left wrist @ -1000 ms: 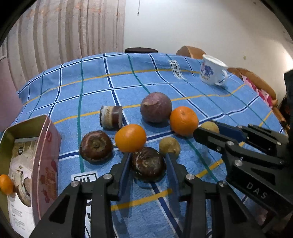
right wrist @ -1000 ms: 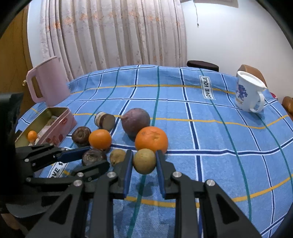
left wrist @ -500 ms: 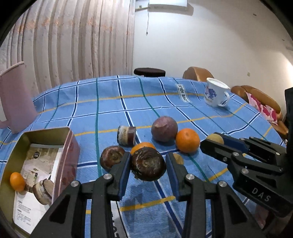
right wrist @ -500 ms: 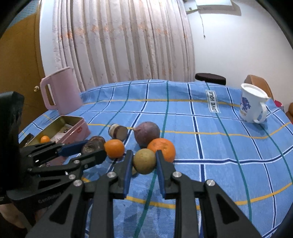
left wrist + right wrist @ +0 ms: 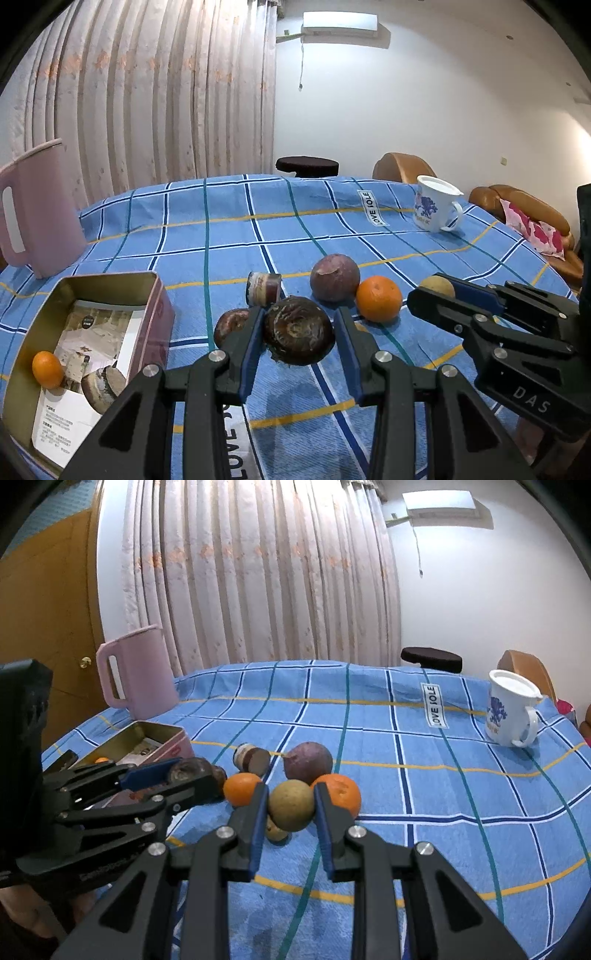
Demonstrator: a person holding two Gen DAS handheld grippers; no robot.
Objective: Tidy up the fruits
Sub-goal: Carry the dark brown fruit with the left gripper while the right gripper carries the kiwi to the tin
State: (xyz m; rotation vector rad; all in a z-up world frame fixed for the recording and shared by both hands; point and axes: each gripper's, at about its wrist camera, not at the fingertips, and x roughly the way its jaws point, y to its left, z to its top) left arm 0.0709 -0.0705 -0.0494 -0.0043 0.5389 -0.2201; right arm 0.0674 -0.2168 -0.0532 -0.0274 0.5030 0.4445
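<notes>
Above the blue cloth (image 5: 229, 236), both fruits have lifted clear: my left gripper (image 5: 298, 334) clamps the dark brown fruit (image 5: 298, 330), my right gripper (image 5: 290, 806) the tan fruit (image 5: 291, 804). Tin (image 5: 155, 295) waits left; carry next.

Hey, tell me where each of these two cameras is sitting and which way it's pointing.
Left wrist view: sits behind the left tongs, facing across the table, tin at left; own fingers hold a dark brown fruit, right tongs at right.
Right wrist view: sits behind the right tongs, facing the curtain; own fingers hold a tan fruit, left tongs at left.
Shared: purple fruit, white mug, pink jug.
</notes>
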